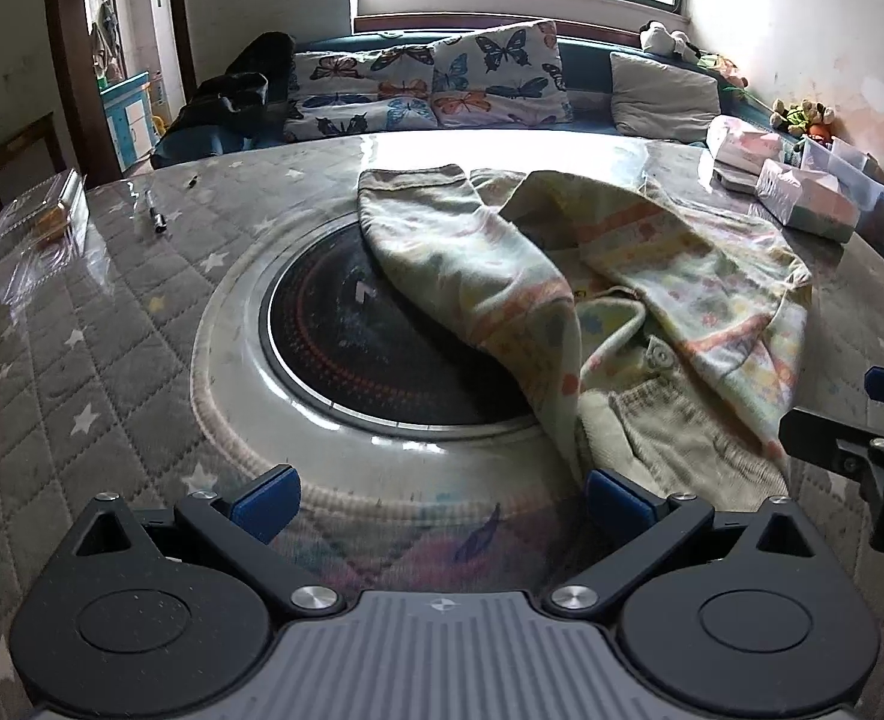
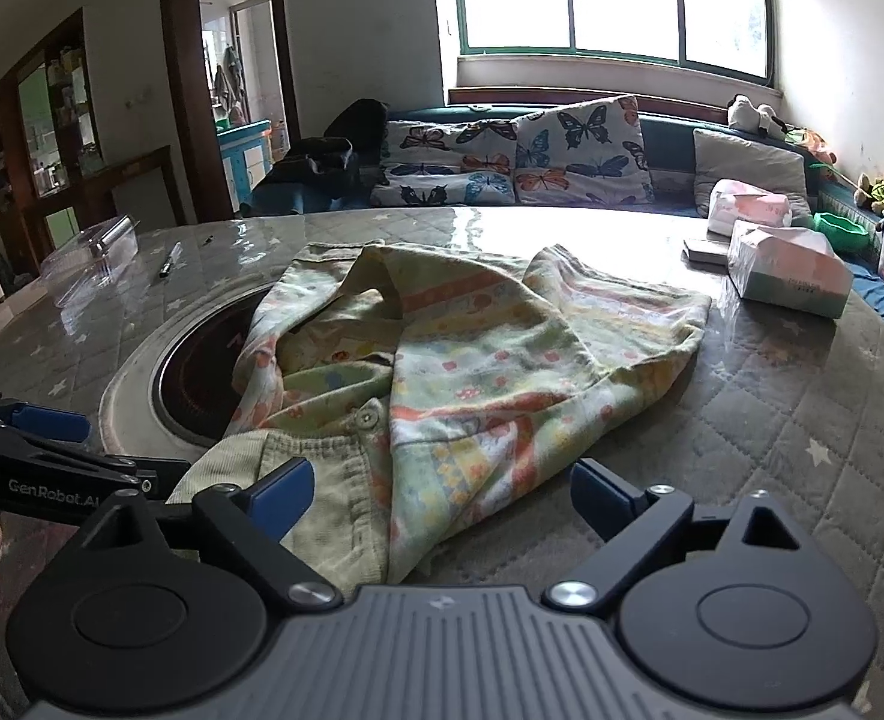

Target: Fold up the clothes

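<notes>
A child's patterned garment (image 2: 472,360) lay crumpled on the quilt-covered bench (image 2: 802,420), part of it draped over the round black hob (image 1: 369,348) set into the middle; both sleeves were thrown across the body, and the ribbed collar with its snap button (image 2: 368,417) faced the person holding the tools. The left gripper (image 1: 438,501) hovered low at the near edge, its blue fingers (image 1: 264,501) spread wide and gripping nothing, the right-hand one just beside the collar's edge; the right gripper (image 2: 442,498) stood likewise with its fingers (image 2: 282,495) apart and empty, the collar edge lying between them. To an onlooker the fold had barely begun; the cloth looked to need spreading flat first. Done well, each gripper would probably take a single layer at a shoulder seam rather than a bunched handful; the fabric seemed soft and limp, so a pinch through two layers would likely drag the sleeve along with it. Drawing the garment clear of the hob's rim, towards the open quilting on the right, would seem wise; the tissue boxes (image 2: 787,267) at the far right and the pen (image 2: 168,261) at the far left lay well apart from the work. The two grippers sat close together, so they seemed to need room to part without clashing.
</notes>
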A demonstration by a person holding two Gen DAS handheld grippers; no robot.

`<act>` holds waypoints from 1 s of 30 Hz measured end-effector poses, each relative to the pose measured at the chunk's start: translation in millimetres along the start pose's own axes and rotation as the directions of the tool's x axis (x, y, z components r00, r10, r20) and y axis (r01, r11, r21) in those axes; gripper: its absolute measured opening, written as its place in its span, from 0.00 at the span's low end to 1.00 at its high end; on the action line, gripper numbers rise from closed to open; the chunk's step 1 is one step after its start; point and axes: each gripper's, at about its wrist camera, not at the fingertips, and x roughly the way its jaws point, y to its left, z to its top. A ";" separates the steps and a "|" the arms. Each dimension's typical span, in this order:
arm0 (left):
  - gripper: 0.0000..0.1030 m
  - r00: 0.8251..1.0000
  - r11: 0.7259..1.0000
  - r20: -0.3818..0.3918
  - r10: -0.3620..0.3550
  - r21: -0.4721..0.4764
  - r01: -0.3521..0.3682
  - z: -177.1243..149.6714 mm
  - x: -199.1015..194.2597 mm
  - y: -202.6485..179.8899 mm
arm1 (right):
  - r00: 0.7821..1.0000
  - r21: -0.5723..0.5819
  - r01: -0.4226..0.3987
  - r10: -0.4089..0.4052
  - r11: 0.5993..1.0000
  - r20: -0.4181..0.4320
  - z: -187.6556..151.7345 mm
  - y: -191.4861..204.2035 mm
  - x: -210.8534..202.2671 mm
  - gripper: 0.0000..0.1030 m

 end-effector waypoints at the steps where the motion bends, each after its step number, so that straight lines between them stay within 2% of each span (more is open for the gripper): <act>1: 1.00 1.000 1.000 0.000 -0.001 0.001 0.001 2.9 0.6 -0.1 | 1.000 -0.002 0.002 -0.002 1.000 -0.001 2.9 -1.0 2.0 0.91; 8: 1.00 1.000 1.000 0.020 -0.011 0.006 0.011 27.9 7.2 -1.4 | 1.000 -0.034 0.013 -0.013 0.999 -0.017 27.6 -9.5 25.2 0.87; 14: 1.00 0.999 1.000 0.020 -0.025 0.000 0.025 41.1 19.1 -2.9 | 1.000 -0.111 0.005 -0.008 0.994 -0.019 54.3 -7.7 55.7 0.82; 24: 1.00 0.999 0.999 0.000 -0.049 -0.016 0.049 44.8 35.7 1.7 | 1.000 -0.296 -0.027 0.025 0.955 -0.009 100.2 26.5 119.2 0.83; 30: 1.00 0.999 0.998 -0.014 -0.051 -0.035 0.050 44.0 41.8 7.7 | 1.000 -0.375 -0.024 0.016 0.927 -0.024 112.8 41.7 156.7 0.86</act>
